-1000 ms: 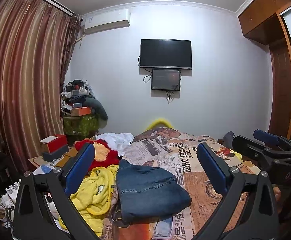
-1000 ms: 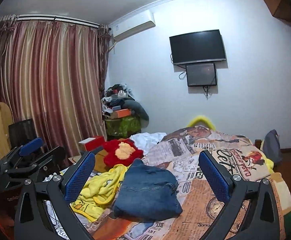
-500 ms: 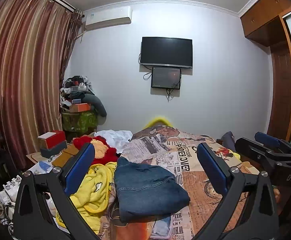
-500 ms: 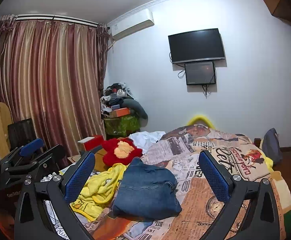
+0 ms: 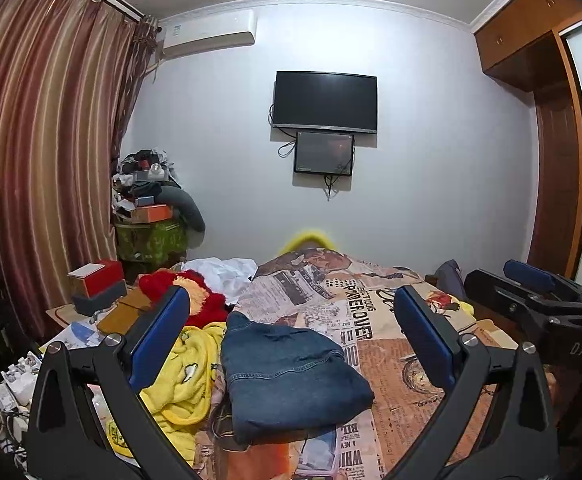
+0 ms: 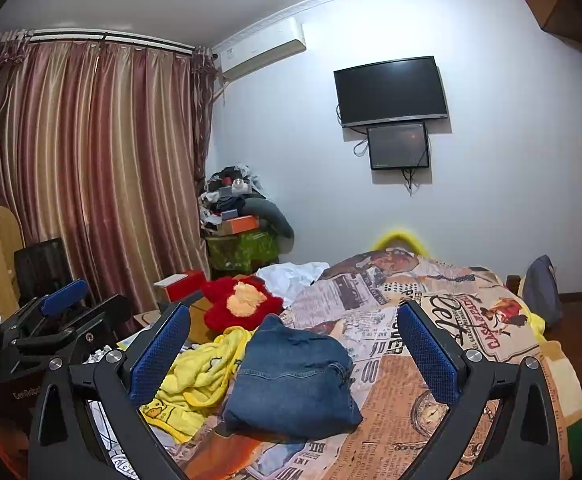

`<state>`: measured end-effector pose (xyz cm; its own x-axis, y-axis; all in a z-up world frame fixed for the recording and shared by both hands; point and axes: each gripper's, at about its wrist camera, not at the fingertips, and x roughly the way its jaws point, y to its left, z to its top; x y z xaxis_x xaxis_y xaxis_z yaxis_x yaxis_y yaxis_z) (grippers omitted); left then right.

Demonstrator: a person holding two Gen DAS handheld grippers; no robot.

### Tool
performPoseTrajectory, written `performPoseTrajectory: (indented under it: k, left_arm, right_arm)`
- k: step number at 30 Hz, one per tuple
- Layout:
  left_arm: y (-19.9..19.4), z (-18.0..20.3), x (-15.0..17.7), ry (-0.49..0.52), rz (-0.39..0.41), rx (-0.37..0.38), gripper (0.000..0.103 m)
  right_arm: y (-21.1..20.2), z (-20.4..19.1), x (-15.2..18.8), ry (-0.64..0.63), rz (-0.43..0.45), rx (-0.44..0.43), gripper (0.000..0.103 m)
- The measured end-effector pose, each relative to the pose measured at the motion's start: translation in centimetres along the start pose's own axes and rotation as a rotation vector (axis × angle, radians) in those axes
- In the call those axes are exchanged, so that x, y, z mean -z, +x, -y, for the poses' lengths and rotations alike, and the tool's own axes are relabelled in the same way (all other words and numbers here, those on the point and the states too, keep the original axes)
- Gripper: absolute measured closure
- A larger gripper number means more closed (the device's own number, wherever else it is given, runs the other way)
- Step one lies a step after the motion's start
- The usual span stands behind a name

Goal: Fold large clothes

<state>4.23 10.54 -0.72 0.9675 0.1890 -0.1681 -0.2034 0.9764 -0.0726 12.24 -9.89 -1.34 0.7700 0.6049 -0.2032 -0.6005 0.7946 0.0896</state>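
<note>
Folded denim garment (image 5: 291, 376) lies near the foot edge of the bed (image 5: 403, 384), both grippers raised clear.

Left gripper (image 5: 291, 344) and right gripper (image 6: 293, 350) hover with fingers spread wide, holding nothing. The denim looks done, a compact bundle; beside it toward the bed's left edge, a crumpled yellow fleece garment (image 6: 199, 380) and white cloth (image 6: 291, 276) appear still unfolded.

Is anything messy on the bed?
Yes. The jeans lie folded on the bed, but beside them a yellow robe sits in a crumpled heap, and a white cloth is bunched up behind the red plush.
</note>
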Motion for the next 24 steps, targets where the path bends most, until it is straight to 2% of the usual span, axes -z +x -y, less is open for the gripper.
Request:
performPoseTrajectory:
  k: [24]
  left_arm:
    - [0.30,0.47,0.18,-0.004,-0.030,0.029,0.000]
  right_arm:
    - [0.37,0.31,-0.06,0.025,-0.014,0.018,0.000]
